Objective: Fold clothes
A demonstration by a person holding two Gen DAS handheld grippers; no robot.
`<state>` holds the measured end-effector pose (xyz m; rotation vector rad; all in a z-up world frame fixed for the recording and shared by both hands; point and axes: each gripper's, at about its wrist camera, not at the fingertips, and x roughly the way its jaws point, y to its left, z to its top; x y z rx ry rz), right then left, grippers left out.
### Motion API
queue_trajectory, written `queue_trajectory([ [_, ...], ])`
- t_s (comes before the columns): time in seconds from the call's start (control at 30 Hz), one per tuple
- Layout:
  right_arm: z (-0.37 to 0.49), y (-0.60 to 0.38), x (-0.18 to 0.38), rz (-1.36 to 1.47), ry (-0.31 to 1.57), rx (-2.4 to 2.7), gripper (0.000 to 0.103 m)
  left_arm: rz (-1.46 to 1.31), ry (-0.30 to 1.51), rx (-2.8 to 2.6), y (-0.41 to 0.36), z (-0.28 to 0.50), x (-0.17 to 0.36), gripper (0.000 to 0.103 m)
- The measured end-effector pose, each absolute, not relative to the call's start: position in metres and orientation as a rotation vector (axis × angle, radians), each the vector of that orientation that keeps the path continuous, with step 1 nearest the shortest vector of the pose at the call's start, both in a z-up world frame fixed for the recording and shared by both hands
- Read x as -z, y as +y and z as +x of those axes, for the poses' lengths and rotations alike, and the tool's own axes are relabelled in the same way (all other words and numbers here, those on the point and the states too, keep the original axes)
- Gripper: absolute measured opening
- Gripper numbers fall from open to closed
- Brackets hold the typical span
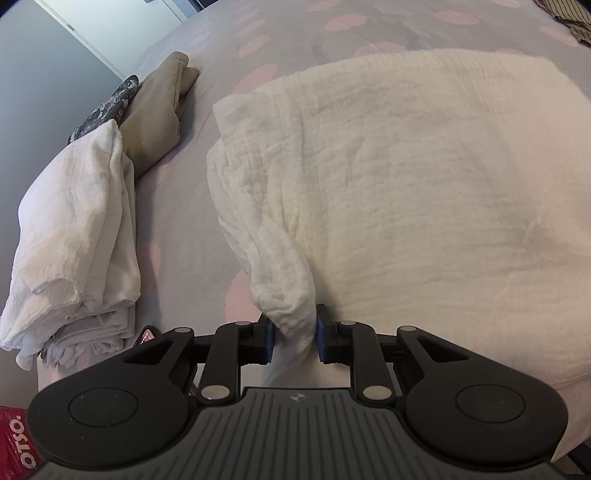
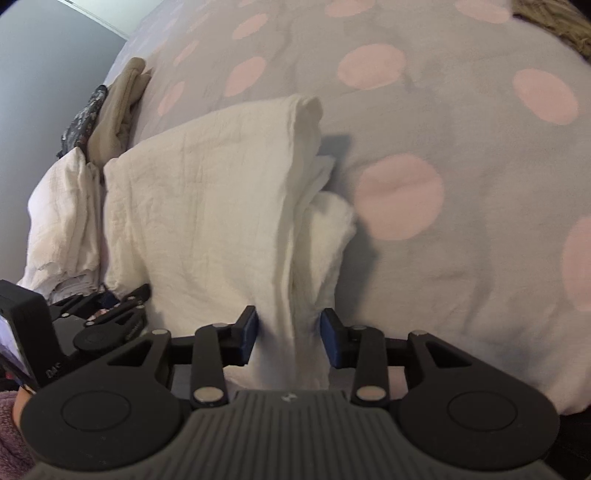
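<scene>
The left claw point(image 1: 294, 328) is clamped on a bunched corner of the cream cloth point(image 1: 406, 177), its blue pads point(image 1: 320, 332) pressing the gathered fabric from both sides. The right claw point(image 2: 289, 332) is clamped on a thicker gather of the same cloth point(image 2: 207, 206), where several folded layers run down between its pads point(image 2: 330, 338). From both grips the cloth spreads away over the bed point(image 2: 461, 155), lying in folded layers near the bed's near edge, with a looser flap point(image 2: 328, 229) sticking out along its right side.

Just beside the cloth, toward the bed's left edge, sits a folded white cloth point(image 1: 77, 229) with more white fabric under it. Behind that, along the same edge, lies a folded tan garment point(image 1: 159, 110), and past it a dark patterned garment point(image 1: 107, 103) at the very edge. The bed cover is grey with large pink dots. At the far right corner a striped fabric point(image 1: 572, 18) reaches into view.

Below the bed's near left corner a red package point(image 1: 14, 443) bears white letters reading "OTSO". In the right wrist view the left claw's black body point(image 2: 110, 325) shows at the lower left, with a bit of purple fuzzy fabric point(image 2: 11, 435) beneath it.
</scene>
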<state>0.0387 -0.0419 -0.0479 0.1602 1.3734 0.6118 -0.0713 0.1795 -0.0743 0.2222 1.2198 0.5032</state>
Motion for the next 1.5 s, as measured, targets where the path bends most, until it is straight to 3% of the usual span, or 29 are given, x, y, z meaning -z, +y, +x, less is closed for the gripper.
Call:
queue_trajectory([
  [0.07, 0.043, -0.053, 0.044, 0.154, 1.346, -0.578, 0.041, 0.235, 1.198, -0.547, 0.179, -0.072, 0.071, 0.025],
  [0.47, 0.054, -0.074, 0.039, 0.08, 1.2, -0.443, 0.035, 0.245, 0.987, -0.576, 0.16, -0.064, 0.023, 0.025],
  [0.8, 0.055, -0.046, 0.068, -0.127, 1.145, -0.51, 0.035, 0.195, 1.033, -0.329, 0.132, -0.033, 0.046, 0.018],
  [1.03, 0.036, -0.02, 0.09, -0.329, 1.072, -0.603, 0.037, 0.182, 1.163, -0.352, 0.145, -0.023, 0.08, 0.018],
  [1.4, 0.054, -0.006, 0.081, -0.115, 1.029, -0.73, 0.015, 0.224, 1.186, -0.347, 0.142, -0.02, 0.09, 0.016],
  [1.5, 0.057, -0.01, 0.065, -0.01, 0.965, -0.759, 0.015, 0.228, 1.184, -0.344, 0.142, -0.021, 0.09, 0.016],
])
